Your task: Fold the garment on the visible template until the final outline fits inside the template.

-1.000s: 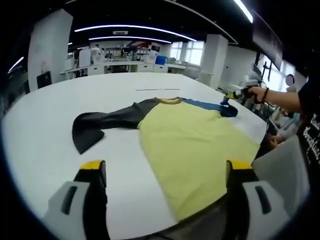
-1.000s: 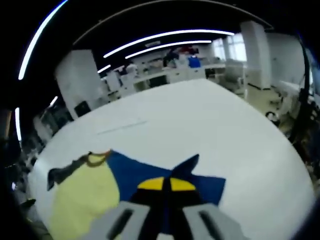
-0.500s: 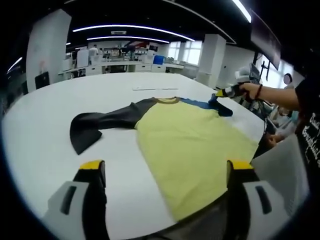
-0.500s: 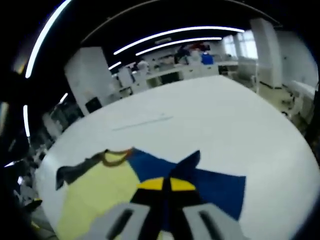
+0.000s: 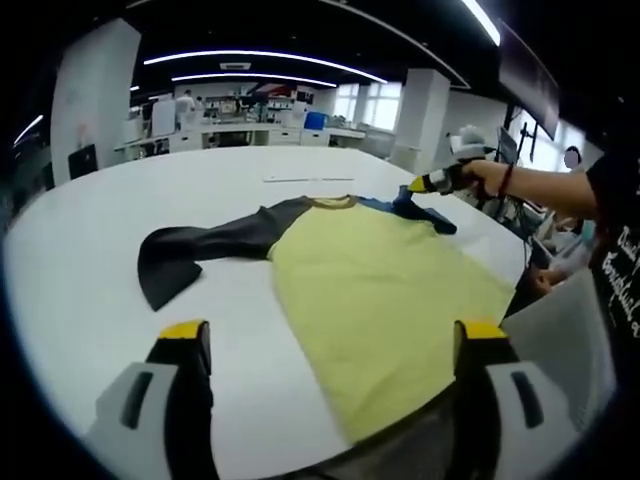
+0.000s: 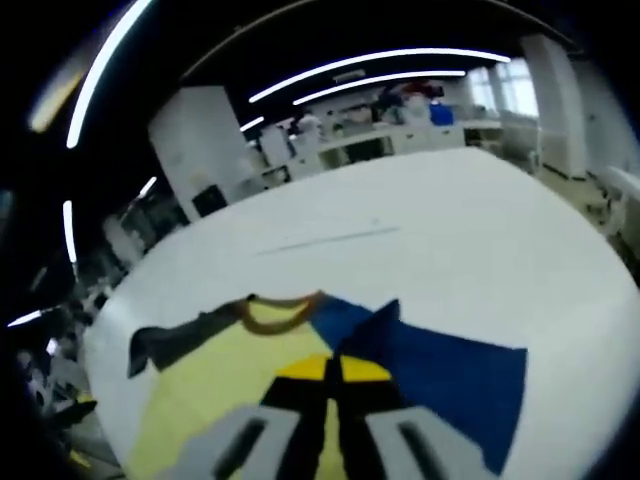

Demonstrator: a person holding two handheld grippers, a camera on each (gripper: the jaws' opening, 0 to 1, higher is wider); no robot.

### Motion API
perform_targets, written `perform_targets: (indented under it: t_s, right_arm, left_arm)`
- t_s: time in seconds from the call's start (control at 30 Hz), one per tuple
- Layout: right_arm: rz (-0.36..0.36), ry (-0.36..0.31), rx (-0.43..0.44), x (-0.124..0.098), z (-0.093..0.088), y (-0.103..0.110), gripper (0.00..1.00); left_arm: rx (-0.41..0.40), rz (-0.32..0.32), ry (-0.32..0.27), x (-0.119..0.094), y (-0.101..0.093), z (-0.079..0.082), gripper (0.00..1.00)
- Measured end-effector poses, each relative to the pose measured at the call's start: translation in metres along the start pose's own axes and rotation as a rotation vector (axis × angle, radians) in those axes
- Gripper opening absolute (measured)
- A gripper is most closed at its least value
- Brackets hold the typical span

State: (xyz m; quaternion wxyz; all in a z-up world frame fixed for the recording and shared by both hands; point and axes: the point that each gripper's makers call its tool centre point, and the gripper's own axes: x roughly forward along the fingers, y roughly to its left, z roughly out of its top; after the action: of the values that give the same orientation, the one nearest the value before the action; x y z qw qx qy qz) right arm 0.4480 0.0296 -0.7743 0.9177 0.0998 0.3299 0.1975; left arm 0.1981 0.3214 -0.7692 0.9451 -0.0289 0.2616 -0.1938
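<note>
A shirt with a yellow body point(image 5: 380, 290), a dark grey sleeve point(image 5: 200, 245) and a blue sleeve point(image 5: 420, 208) lies flat on the white table point(image 5: 90, 260). My left gripper point(image 5: 333, 335) hovers open over the near table edge, its yellow-tipped jaws either side of the shirt's hem. My right gripper point(image 5: 428, 183), held by a person's hand, is shut on the blue sleeve and lifts its end near the collar point(image 5: 338, 201). In the right gripper view, the right gripper point(image 6: 325, 368) pinches the blue sleeve point(image 6: 450, 375), with the yellow body point(image 6: 215, 370) and collar point(image 6: 275, 312) to the left.
A thin line point(image 5: 300, 179) is marked on the table beyond the collar, also visible as a thin line point(image 6: 330, 240) in the right gripper view. The person's arm point(image 5: 560, 190) reaches in from the right. Desks and shelves point(image 5: 250, 120) stand far behind the table.
My right gripper has carried the blue sleeve's end inward and up, toward the collar and yellow body. My left gripper has stayed open in place.
</note>
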Motion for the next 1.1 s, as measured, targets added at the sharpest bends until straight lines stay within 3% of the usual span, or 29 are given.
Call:
perform_targets:
  t_s: [1.1]
  right_arm:
    - [0.171, 0.038, -0.115, 0.038, 0.008, 0.106, 0.0]
  left_arm:
    - [-0.011, -0.011, 0.001, 0.0, -0.002, -0.001, 0.99]
